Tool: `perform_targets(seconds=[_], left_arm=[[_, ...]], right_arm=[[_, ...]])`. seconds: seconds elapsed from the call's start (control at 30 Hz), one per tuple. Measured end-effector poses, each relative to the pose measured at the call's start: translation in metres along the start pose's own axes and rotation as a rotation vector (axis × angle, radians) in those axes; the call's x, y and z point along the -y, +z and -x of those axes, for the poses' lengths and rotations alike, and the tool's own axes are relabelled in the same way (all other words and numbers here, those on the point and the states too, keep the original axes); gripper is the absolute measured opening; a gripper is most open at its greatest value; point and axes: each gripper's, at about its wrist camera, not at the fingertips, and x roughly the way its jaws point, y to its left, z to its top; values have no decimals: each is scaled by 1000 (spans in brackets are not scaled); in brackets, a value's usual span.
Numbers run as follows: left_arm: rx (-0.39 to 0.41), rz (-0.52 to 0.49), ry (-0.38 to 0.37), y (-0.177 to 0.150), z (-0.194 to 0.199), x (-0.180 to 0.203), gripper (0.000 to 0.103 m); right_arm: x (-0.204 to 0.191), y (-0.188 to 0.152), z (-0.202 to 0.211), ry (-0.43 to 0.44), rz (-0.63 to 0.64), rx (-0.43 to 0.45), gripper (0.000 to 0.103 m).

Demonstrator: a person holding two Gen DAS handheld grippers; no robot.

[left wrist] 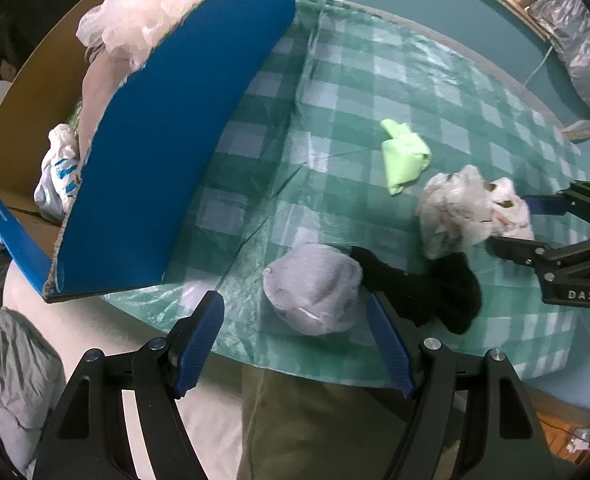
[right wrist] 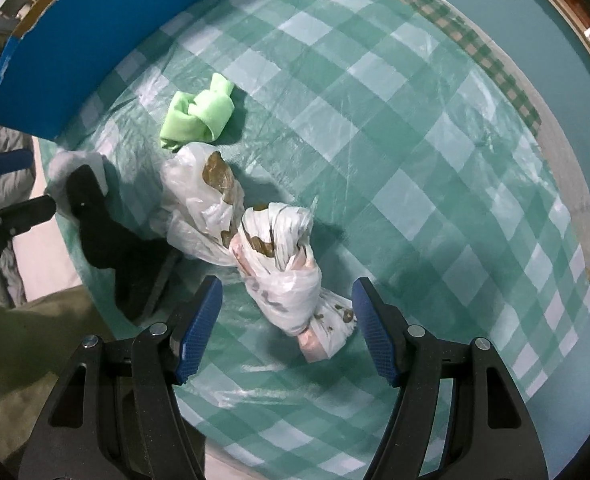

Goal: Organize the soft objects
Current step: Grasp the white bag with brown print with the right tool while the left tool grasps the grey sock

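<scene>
On the green checked tablecloth (left wrist: 375, 80) lie a grey cloth bundle (left wrist: 313, 290), a black cloth (left wrist: 427, 292), a knotted white plastic bag (left wrist: 467, 210) and a light green cloth (left wrist: 405, 156). My left gripper (left wrist: 295, 340) is open, its fingers either side of the grey bundle's near edge. My right gripper (right wrist: 287, 326) is open around the knotted white bag (right wrist: 283, 272); it also shows in the left wrist view (left wrist: 511, 224). The green cloth (right wrist: 199, 114) and black cloth (right wrist: 103, 232) lie to its left.
A blue cardboard box (left wrist: 167, 152) stands at the left, holding crumpled plastic (left wrist: 151, 12) and a white and blue item (left wrist: 59, 172). It also shows in the right wrist view (right wrist: 95, 48). A grey bundle (left wrist: 15, 368) lies off the table at lower left.
</scene>
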Motion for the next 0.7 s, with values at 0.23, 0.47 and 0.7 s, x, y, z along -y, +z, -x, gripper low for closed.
perform_targets(seconds=[0.23, 0.47, 0.7], left_arm=[[-23, 7, 0, 1, -17, 0, 75], [-31, -33, -11, 10, -32, 8, 75], [-28, -67, -47, 16, -37, 16, 57]], right_arm=[[-2, 3, -12, -14, -3, -1, 61], [-1, -2, -14, -7, -33, 4, 32], [12, -9, 1, 18, -101, 57, 30]])
